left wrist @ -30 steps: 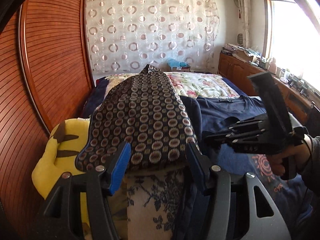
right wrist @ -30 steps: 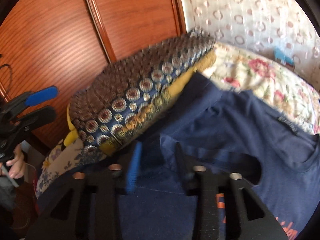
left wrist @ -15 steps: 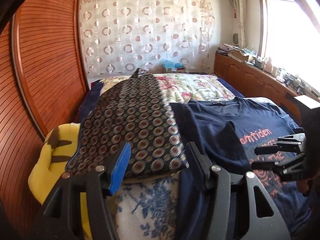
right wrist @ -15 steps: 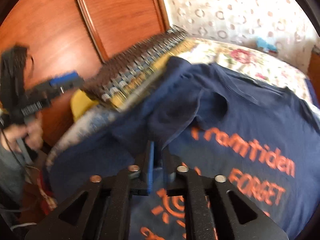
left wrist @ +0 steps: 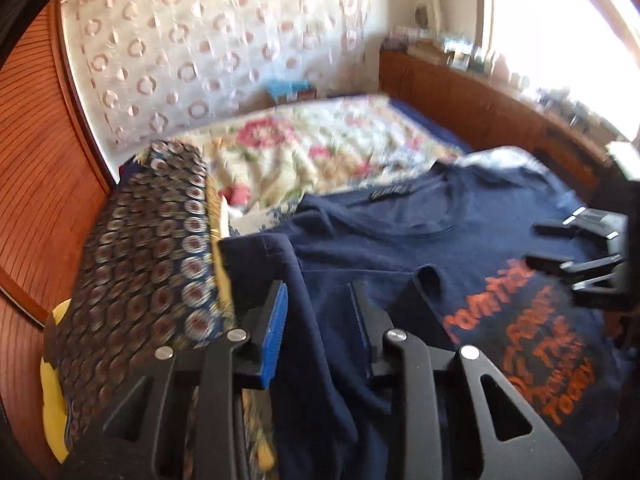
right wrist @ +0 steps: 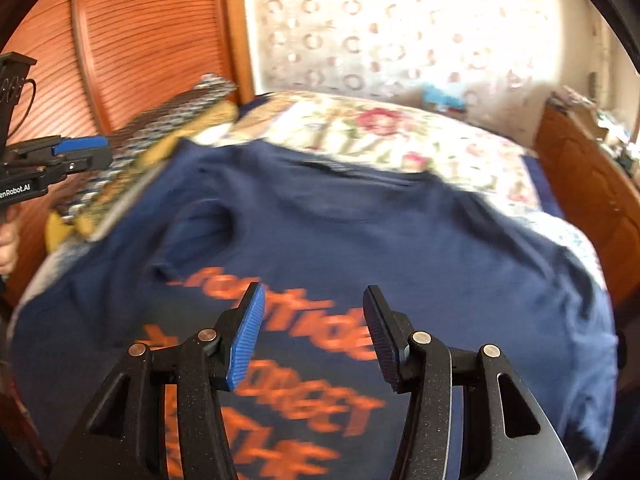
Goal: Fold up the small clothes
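On the left we see our left hand-held gripper (left wrist: 320, 320), its jaws just narrowed around a fold of the navy T-shirt (right wrist: 360, 224); a second ago it framed the circle-patterned cushion (left wrist: 152, 264), now beside it. The shirt lies spread on the bed (left wrist: 320, 148), orange print up, its sleeve folded inward. Our right hand-held gripper (right wrist: 314, 332) has just opened and hovers empty. A spotted curtain (right wrist: 400, 28) hangs behind; a wooden cabinet (left wrist: 480, 108) stands rightmost.
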Motion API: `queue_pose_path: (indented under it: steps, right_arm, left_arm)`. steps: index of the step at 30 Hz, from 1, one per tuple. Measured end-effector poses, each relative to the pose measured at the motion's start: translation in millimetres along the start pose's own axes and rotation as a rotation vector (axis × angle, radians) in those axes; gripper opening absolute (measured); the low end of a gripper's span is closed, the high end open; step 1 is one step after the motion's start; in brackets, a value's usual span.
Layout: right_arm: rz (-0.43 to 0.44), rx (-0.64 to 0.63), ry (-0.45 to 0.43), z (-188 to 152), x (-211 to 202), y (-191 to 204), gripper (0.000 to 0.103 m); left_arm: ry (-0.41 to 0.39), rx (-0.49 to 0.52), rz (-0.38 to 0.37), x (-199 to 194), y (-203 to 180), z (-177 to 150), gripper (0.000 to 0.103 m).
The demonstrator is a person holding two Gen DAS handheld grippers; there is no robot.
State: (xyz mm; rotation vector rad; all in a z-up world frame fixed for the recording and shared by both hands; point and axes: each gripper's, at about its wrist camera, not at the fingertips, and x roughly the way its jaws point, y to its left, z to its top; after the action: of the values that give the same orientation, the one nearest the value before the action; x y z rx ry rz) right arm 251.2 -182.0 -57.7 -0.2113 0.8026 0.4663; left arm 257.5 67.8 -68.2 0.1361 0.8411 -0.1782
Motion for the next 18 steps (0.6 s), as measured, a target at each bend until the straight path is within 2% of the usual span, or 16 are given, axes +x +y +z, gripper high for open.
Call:
queue_pose_path:
  steps: [3, 5, 7, 8, 9, 10, 13, 16, 18]
  right_arm:
    - [-0.022, 0.006, 0.022, -0.4, 7.4, -19.6, 0.064]
    - [-0.039, 0.005, 0.033, -2.5, 11.5, -29.6, 0.064]
    - [-0.051, 0.003, 0.046, -5.0, 15.4, -35.1, 0.064]
    - [-0.052, 0.001, 0.052, -5.8, 17.6, -37.1, 0.064]
    - [-0.051, -0.003, 0.053, -6.8, 19.0, -38.5, 0.064]
    - [-0.048, -0.006, 0.055, -7.1, 20.7, -39.7, 0.064]
    - [-0.022, 0.0, 0.055, -6.6, 20.7, -40.9, 0.064]
    - [-0.017, 0.01, 0.059, -6.7, 22.4, -42.3, 0.064]
    - [-0.019, 0.008, 0.061, -7.2, 22.8, -41.6, 0.064]
  left_arm:
    - [0.102, 0.012, 0.047, 35.6, -0.7, 7.4, 0.029]
    - [0.155, 0.012, 0.093, 53.7, 2.8, 9.3, 0.029]
    - [0.172, 0.024, 0.14, 61.4, 4.2, 10.4, 0.029]
    - [0.17, 0.029, 0.144, 61.2, 3.8, 9.4, 0.026]
    - [0.165, 0.037, 0.142, 58.7, 3.0, 10.0, 0.004]
    - [0.156, 0.041, 0.15, 55.3, 2.2, 10.9, 0.002]
    - [0.045, 0.01, 0.185, 19.7, 17.0, 17.2, 0.002]
    - [0.0, -0.07, 0.23, -5.0, 51.6, 22.5, 0.002]
    - [0.004, -0.108, 0.215, -9.4, 69.3, 19.9, 0.002]
